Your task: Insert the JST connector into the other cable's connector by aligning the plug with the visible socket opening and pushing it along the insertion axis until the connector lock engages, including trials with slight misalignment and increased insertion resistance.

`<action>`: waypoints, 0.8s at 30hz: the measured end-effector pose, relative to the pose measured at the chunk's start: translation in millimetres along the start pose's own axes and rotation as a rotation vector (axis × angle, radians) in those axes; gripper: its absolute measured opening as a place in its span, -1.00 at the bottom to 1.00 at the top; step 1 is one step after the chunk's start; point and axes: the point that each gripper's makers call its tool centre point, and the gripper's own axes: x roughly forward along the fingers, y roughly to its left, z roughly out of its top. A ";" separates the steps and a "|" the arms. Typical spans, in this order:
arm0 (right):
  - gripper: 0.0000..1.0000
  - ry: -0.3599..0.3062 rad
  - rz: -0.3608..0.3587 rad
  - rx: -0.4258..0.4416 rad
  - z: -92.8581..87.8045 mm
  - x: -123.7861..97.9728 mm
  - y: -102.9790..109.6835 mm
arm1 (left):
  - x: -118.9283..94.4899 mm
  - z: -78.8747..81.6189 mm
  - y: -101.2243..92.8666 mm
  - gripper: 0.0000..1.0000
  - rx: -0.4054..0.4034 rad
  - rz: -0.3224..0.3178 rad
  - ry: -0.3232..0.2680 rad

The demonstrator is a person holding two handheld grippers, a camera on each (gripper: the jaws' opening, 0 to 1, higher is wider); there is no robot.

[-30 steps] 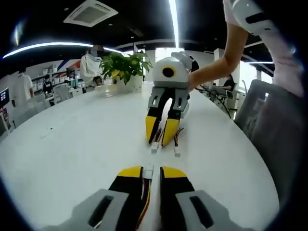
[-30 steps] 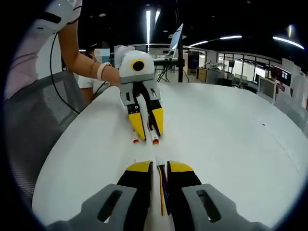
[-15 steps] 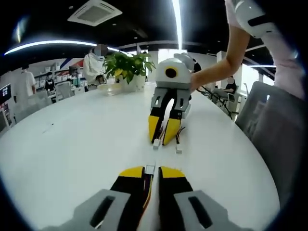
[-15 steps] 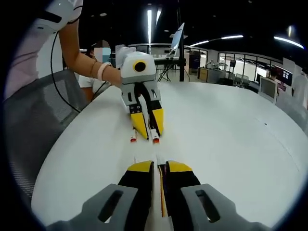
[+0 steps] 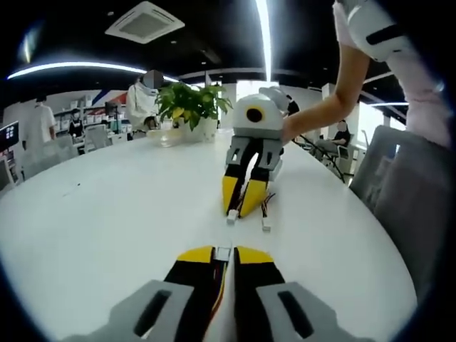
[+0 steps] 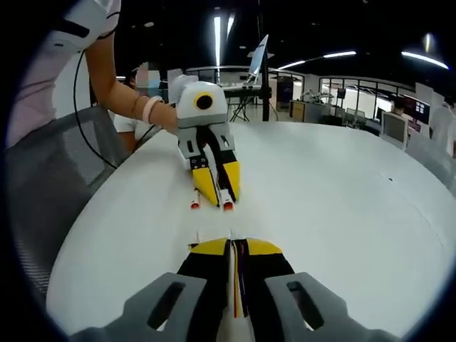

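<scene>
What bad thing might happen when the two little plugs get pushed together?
1. The left gripper pinches its small white connector right at the tip, so a crooked push might twist it loose.
2. The right gripper holds its connector low against the white table, and a second loose plug lies beside it, so the wires might snag or the wrong ends might meet.

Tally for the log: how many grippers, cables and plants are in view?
Grippers: 2 (left gripper, right gripper)
Cables: 2 (left cable, right cable)
Plants: 1 (plant)
Total: 5
</scene>
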 end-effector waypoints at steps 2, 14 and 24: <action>-0.90 -0.003 -0.003 0.006 0.2 0.1 -0.9 | -0.1 0.0 0.7 -0.94 -0.002 0.003 -0.006; -0.91 -0.011 -0.003 0.012 3.1 -0.1 -3.7 | 0.0 0.4 4.0 -0.99 -0.056 0.001 -0.040; -0.91 -0.026 0.033 -0.002 14.7 1.7 4.0 | -4.3 1.0 2.5 -1.00 -0.093 -0.009 -0.017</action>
